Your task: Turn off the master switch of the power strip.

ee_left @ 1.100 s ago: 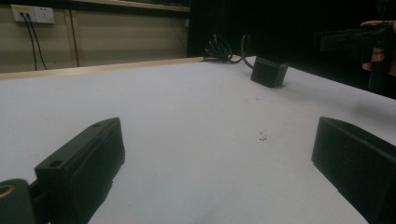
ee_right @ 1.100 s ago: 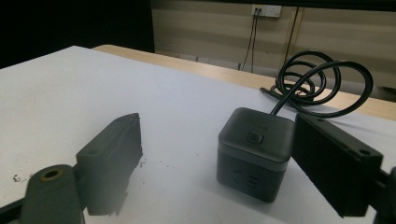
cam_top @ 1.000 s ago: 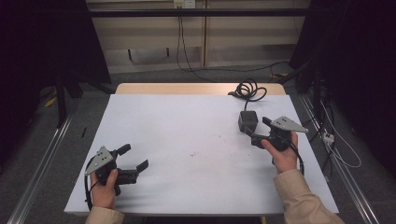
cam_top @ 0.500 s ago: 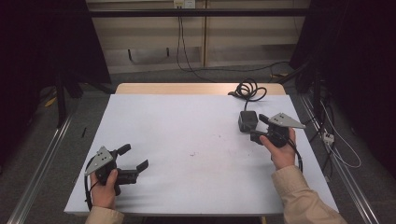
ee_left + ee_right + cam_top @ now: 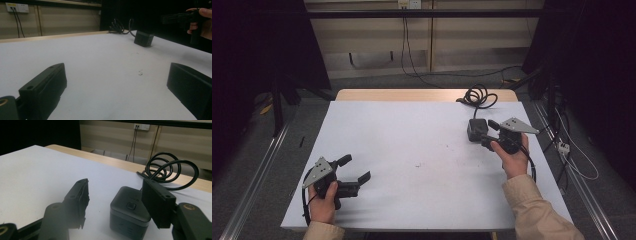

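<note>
Near left corner of the white table (image 5: 412,145): the left gripper (image 5: 354,172) sits low over the sheet, held in the person's left hand (image 5: 323,200), grey three-cornered plate on top, cable looping down beside the wrist. Its jaws are spread wide with nothing between them; in the left gripper view (image 5: 117,92) bare white surface shows across the whole gap. Middle of the table: plain, a few small dark specks (image 5: 457,162) on the sheet. Right side, toward the far edge: a small black box (image 5: 476,129) with rounded corners stands flat on the table, a button on its top face seen in the right gripper view (image 5: 131,213). A black cord (image 5: 477,95) lies coiled just behind it, partly on the bare wooden strip (image 5: 412,94) at the table's far edge. The right gripper (image 5: 488,134), in the right hand (image 5: 512,157), is up against the box from the person's side. Its jaws stand apart, not closed on anything; in the right gripper view (image 5: 117,202) one jaw is just left of the box and the other overlaps its right top corner, contact not clear. The two grippers are well apart. Behind the table: a pale wall panel with a socket (image 5: 408,4) and cables hanging down.
</note>
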